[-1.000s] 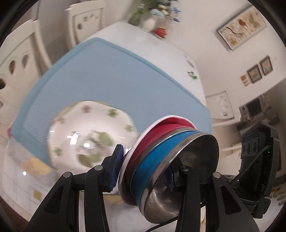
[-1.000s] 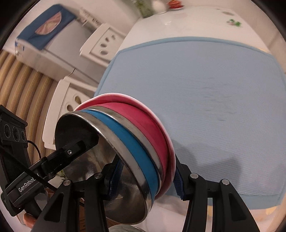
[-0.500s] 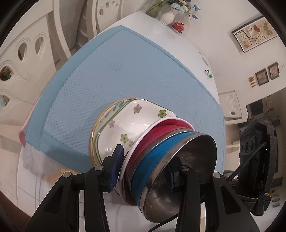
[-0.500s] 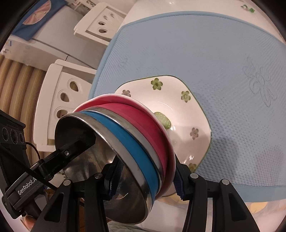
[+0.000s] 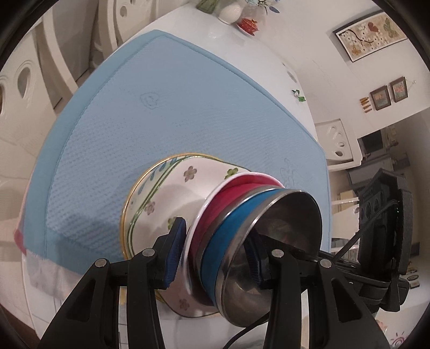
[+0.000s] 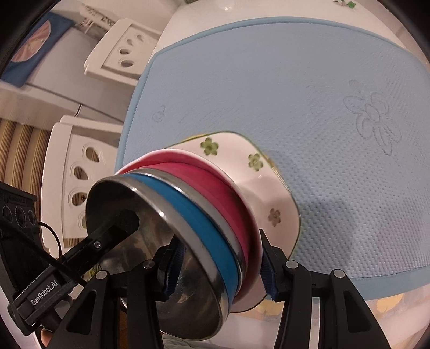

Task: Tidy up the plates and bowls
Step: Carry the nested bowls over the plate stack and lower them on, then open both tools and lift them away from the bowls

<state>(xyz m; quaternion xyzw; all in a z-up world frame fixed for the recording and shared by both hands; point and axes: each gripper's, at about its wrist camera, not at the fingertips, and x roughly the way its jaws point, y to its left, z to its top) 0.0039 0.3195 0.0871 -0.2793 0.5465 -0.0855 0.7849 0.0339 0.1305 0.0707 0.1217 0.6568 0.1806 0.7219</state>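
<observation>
Both grippers grip one nested stack of steel bowls (image 5: 268, 241), one with a blue band (image 5: 228, 231), one with a red band (image 5: 228, 198). My left gripper (image 5: 215, 255) and my right gripper (image 6: 220, 263) are each shut on its rim from opposite sides. The stack (image 6: 166, 236) sits down inside a white floral bowl (image 5: 172, 196), which rests on a plate with a gold rim (image 5: 126, 212) at the near edge of the blue mat (image 5: 174, 107). The floral bowl also shows in the right wrist view (image 6: 263, 182).
The blue mat (image 6: 295, 94) covers a white table (image 5: 242, 45). White chairs (image 6: 78, 171) stand to the left of the table. A vase and small red item (image 5: 248, 24) sit at the table's far end. A chair (image 5: 336, 142) stands at the right.
The two grippers have lowered the steel bowl stack towards and into the floral bowl; it now sits deeper than half a second ago. Both grips are unchanged.
</observation>
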